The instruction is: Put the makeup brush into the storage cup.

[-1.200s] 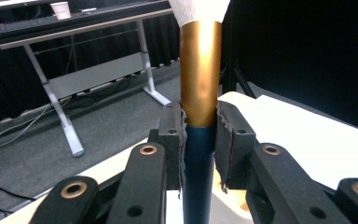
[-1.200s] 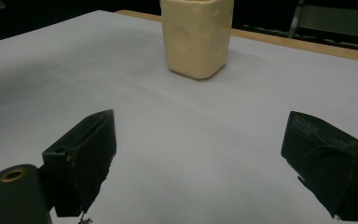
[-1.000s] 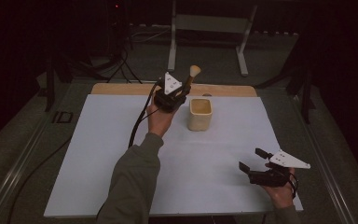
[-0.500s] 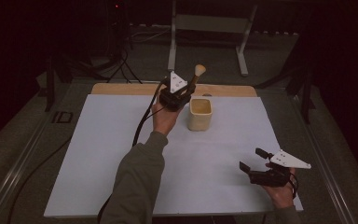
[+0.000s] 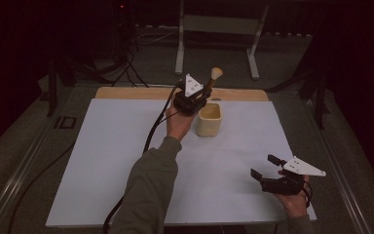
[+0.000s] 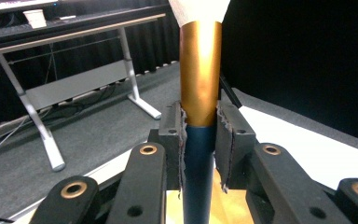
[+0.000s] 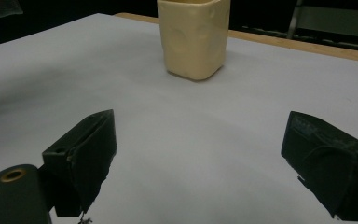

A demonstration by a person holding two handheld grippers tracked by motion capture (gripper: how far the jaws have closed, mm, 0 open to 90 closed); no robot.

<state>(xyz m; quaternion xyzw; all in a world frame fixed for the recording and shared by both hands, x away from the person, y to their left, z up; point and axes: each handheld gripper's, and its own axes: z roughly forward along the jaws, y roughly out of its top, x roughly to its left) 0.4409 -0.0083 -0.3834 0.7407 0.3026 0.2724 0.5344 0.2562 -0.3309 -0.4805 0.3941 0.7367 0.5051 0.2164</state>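
A: Dark room, white table [image 5: 117, 161]. Cup?
B: Cream cup [image 5: 209, 119] near far edge. Left gripper [image 5: 197, 97] clamps a makeup brush [image 5: 213, 78] just beside and above the cup.
A: Right gripper [image 5: 268, 165]?
B: Jaws apart, well nearer than the cup.

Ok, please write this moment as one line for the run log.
left gripper: shut on brush, above cup | right gripper: open, holding nothing, low over the table
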